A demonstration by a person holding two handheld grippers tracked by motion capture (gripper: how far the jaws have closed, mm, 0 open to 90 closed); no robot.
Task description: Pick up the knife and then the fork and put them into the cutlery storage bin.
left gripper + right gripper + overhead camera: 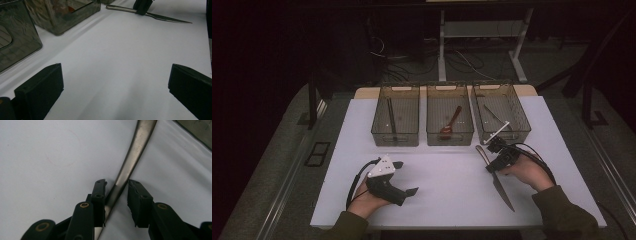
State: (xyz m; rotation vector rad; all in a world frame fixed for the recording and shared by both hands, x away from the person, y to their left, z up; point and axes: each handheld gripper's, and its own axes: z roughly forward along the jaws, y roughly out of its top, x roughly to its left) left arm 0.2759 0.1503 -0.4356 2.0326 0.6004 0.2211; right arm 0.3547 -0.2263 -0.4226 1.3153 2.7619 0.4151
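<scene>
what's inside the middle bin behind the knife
The middle bin holds one red spoon, lying at a slant with its bowl toward the near wall. The tinted, ribbed walls and dim light blur the floor beneath it, so anything smaller there cannot be made out.

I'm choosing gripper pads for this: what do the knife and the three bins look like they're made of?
Knife: apparently one-piece metal, brushed grey with soft highlights along the handle and a serrated blade. Bins: likely smoky see-through plastic, as the utensils inside show through the glossy walls.
</scene>
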